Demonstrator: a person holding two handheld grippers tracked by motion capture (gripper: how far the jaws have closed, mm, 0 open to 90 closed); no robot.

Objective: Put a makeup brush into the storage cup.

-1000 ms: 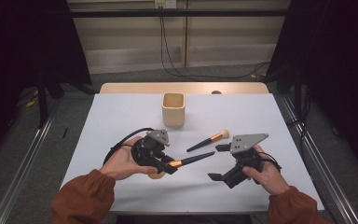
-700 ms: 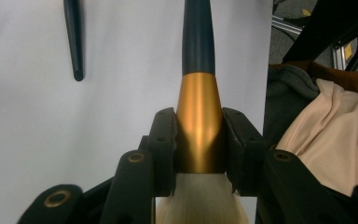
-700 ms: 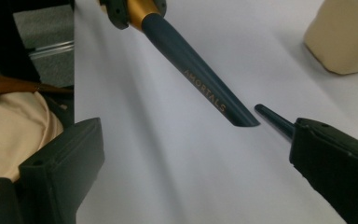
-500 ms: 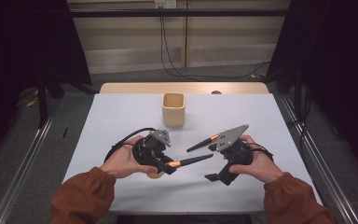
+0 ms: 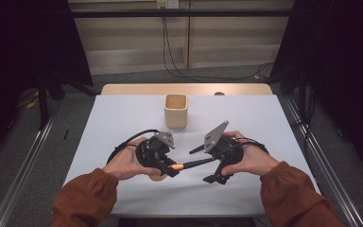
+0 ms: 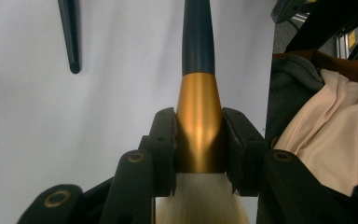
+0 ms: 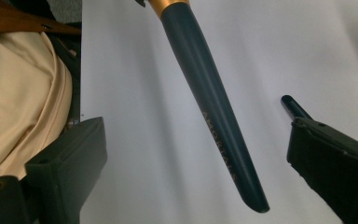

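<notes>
Left claw [image 6: 199, 154] grips the brush [image 6: 198, 88] — right claw [image 7: 196, 154] spread wide.

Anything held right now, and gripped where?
Left tool grips the dark-handled makeup brush by its gold ferrule. Right tool open, empty.

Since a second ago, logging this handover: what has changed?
The right tool swung in leftward, its open jaws now either side of the makeup brush handle. The left tool stayed shut on the gold ferrule; second brush and cup unmoved.
</notes>
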